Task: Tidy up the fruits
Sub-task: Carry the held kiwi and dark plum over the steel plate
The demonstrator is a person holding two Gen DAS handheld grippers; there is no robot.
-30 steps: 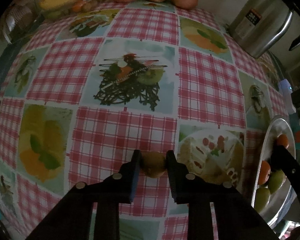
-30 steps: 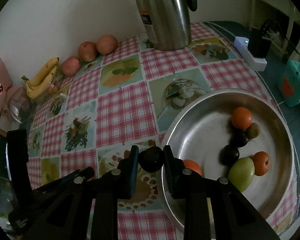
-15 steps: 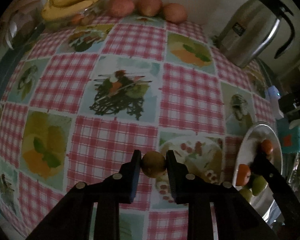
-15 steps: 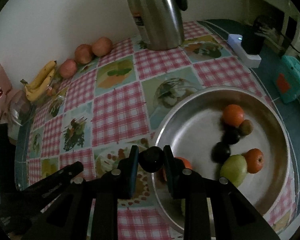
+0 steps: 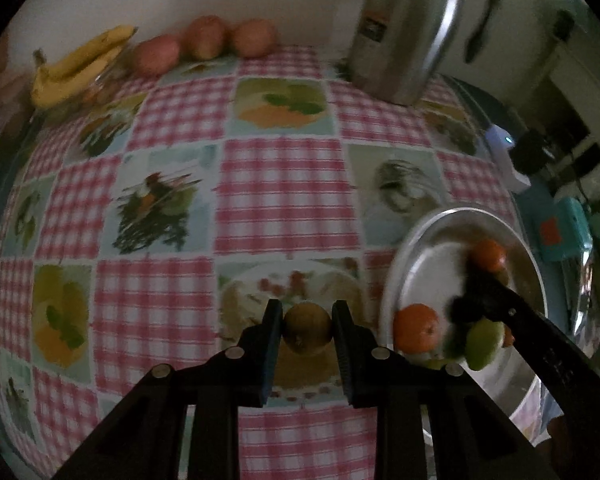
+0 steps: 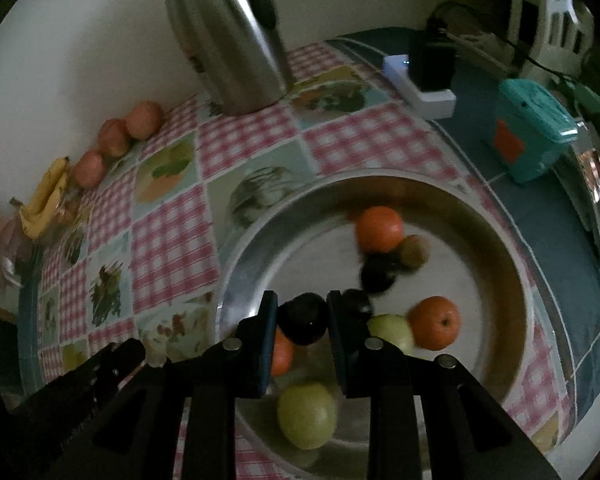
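currently left gripper [image 5: 307, 330] clamped on a kiwi [image 5: 307, 329] above the tablecloth [image 5: 284, 196]; right gripper [image 6: 302, 320] clamped on a dark plum [image 6: 302, 323] above the near side of the metal bowl [image 6: 512, 248].

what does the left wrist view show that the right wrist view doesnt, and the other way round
Only the left wrist view shows the left gripper shut on a brownish kiwi, above the tablecloth short of the metal basin.

Only the right wrist view shows the right gripper shut on a dark plum over the basin, and a second green fruit near its front rim.

Both show the basin's oranges, the kettle, the bananas and three apples by the wall.
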